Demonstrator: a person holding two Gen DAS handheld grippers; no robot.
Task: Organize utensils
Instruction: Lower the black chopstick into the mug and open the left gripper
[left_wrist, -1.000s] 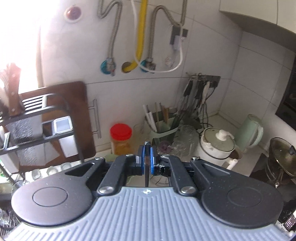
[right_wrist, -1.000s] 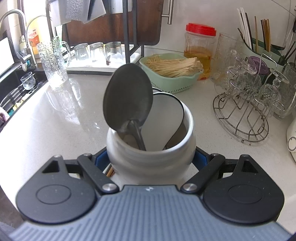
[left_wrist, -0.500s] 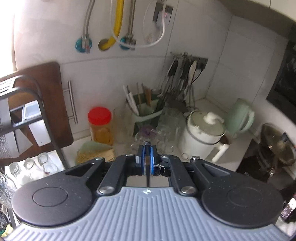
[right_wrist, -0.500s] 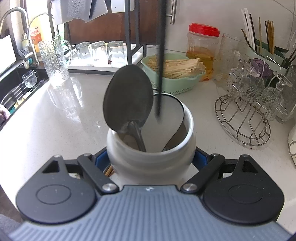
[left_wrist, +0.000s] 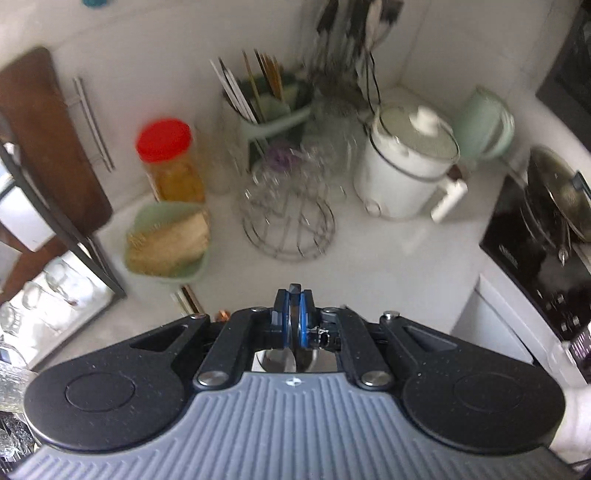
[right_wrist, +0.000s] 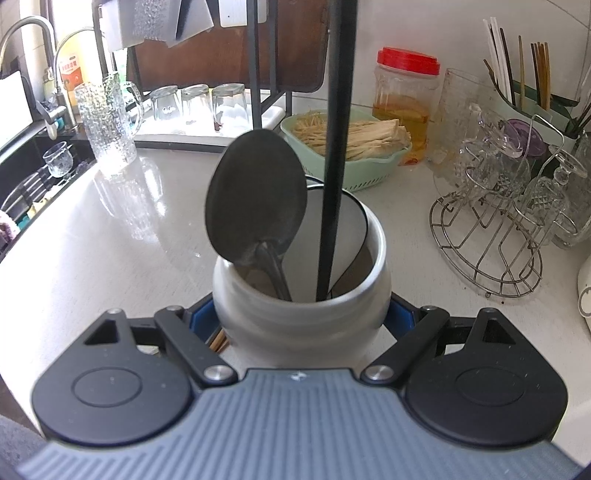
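- In the left wrist view, the left gripper has its blue pads pinched on a thin dark utensil handle, whose end shows just past the fingertips; the picture is blurred, so the rest of the utensil cannot be made out here.
- Beyond the fingers lies a white counter with a green basket of pale sticks, a red-lidded jar, a wire glass rack, a white lidded pot, a chopstick caddy against the tiled wall, and a dark stove to the right.
- In the right wrist view, the right gripper clamps the white ceramic holder from both sides, steadying it upright on the counter.
- A dark spoon already stands in the holder, bowl up, leaning left.
- The long black handle comes down from the top of the frame, and its lower end is inside the holder's mouth, to the right of the spoon.
- The step in hand looks to be dropping this utensil into the holder; what remains is probably to lower it until it seats, then part the left pads without tipping it against the spoon.
- Around the holder: upturned glasses on a tray, a cut-glass mug, a tap and sink at far left, and chopsticks lying just under the right gripper.
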